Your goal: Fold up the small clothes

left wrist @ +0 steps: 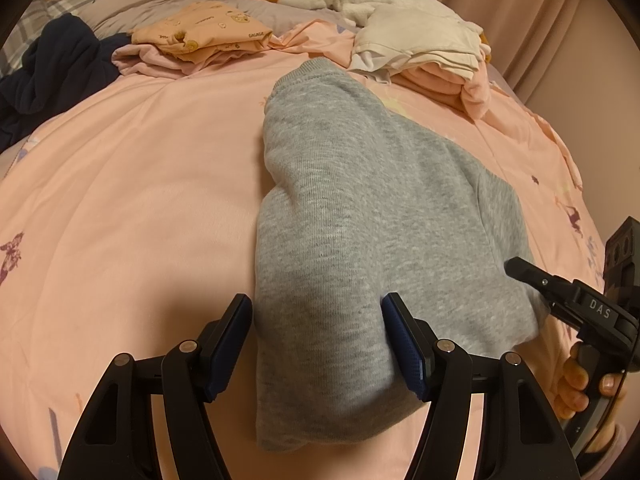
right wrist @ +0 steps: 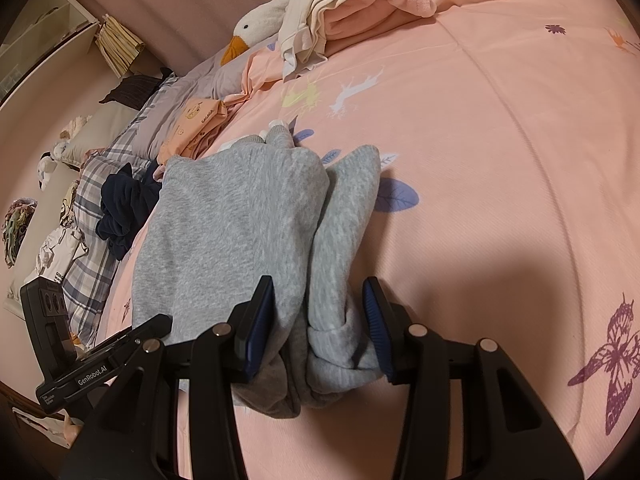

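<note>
The grey garment [left wrist: 360, 216] is lying folded lengthwise on the pink quilt [left wrist: 132, 184], nearer than the plush goose [left wrist: 360, 0]; the left gripper [left wrist: 316, 344] is straddling its near edge, jaws wide, gripping nothing; the right gripper [right wrist: 318, 328] is gaping around its bunched end, not clamping.

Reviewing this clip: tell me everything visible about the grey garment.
The grey garment is heathered knit, fleece-like, with a ribbed band at its far end. It lies on the pink quilt, folded lengthwise into layers, and in the right view a separate narrower part lies alongside. Its near end bunches between both grippers: the left gripper straddles one near corner, the right gripper the bunched other. Both have their jaws apart, and whether the pads press the cloth is unclear.
</note>
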The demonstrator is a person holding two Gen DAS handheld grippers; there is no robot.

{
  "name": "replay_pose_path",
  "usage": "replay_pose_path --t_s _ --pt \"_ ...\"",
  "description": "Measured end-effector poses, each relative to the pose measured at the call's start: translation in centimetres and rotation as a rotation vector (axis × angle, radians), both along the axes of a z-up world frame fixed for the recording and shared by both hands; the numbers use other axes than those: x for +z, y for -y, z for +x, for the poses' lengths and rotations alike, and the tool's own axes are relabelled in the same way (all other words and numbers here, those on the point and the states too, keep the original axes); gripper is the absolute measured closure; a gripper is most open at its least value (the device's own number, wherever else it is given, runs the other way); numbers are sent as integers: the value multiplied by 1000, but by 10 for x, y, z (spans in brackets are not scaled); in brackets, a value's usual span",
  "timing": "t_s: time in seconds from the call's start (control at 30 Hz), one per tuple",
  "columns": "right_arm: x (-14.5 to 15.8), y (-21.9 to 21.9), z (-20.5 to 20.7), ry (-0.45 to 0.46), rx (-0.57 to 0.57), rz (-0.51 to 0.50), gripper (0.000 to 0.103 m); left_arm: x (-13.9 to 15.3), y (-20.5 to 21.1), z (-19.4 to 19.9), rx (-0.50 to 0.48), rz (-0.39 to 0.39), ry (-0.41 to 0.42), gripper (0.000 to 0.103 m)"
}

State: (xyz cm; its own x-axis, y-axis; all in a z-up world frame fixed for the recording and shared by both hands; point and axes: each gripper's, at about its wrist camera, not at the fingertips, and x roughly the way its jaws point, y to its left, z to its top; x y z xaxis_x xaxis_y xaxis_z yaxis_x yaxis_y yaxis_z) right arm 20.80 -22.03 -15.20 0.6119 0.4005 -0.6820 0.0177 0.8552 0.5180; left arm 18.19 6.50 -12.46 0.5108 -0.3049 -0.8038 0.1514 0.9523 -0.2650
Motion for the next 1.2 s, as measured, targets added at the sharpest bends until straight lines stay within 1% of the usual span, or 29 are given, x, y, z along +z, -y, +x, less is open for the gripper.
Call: replay_pose_path --t_s 0.67,1.03,1.2 --pt "0 2 -3 0 -1 -1 56 0 1 -1 0 4 -4 36" --pt "3 13 -13 -11 -21 -1 50 1 0 -6 7 -3 -26 32" --pt "4 15 -15 -15 -24 2 50 4 0 -9 5 11 -26 32"
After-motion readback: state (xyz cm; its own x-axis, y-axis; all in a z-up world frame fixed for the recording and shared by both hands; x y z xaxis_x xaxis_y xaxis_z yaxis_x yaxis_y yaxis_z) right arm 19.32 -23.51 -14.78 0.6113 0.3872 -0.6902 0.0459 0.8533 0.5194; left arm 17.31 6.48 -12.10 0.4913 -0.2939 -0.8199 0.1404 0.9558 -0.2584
